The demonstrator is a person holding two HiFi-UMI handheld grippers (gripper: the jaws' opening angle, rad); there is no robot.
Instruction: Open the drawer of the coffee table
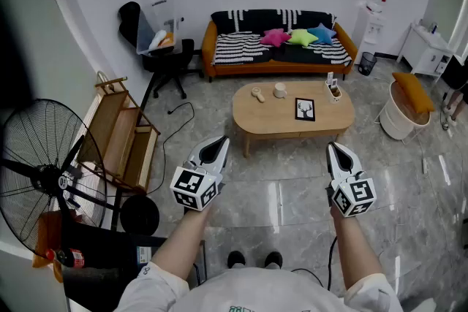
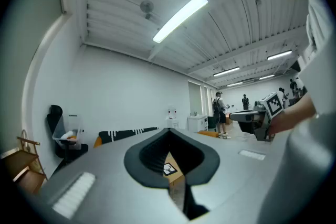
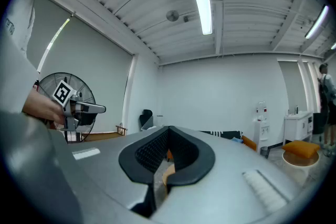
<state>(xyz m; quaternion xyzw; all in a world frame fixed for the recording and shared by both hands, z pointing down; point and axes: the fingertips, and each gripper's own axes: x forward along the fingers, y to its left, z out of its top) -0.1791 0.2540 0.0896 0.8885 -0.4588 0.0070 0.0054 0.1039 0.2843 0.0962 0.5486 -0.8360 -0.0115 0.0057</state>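
Note:
The oval wooden coffee table (image 1: 292,113) stands on the grey tile floor, in front of the sofa and well ahead of me. From here I cannot make out its drawer. A white cup (image 1: 280,90), a black picture card (image 1: 305,109) and a small holder (image 1: 334,91) sit on its top. My left gripper (image 1: 216,143) and right gripper (image 1: 336,149) are held level side by side, short of the table, and touch nothing. Both are shut and hold nothing. In the left gripper view a strip of the table (image 2: 170,168) shows through the hollow behind the left gripper (image 2: 168,130) tips. The right gripper (image 3: 169,128) has its tips together too.
An orange sofa (image 1: 274,49) with star cushions lines the back wall. To my left stand a pedestal fan (image 1: 44,172), a wooden rack (image 1: 121,131) and an office chair (image 1: 167,58). A white basket (image 1: 404,109) is right of the table. A cable (image 1: 179,124) trails across the floor.

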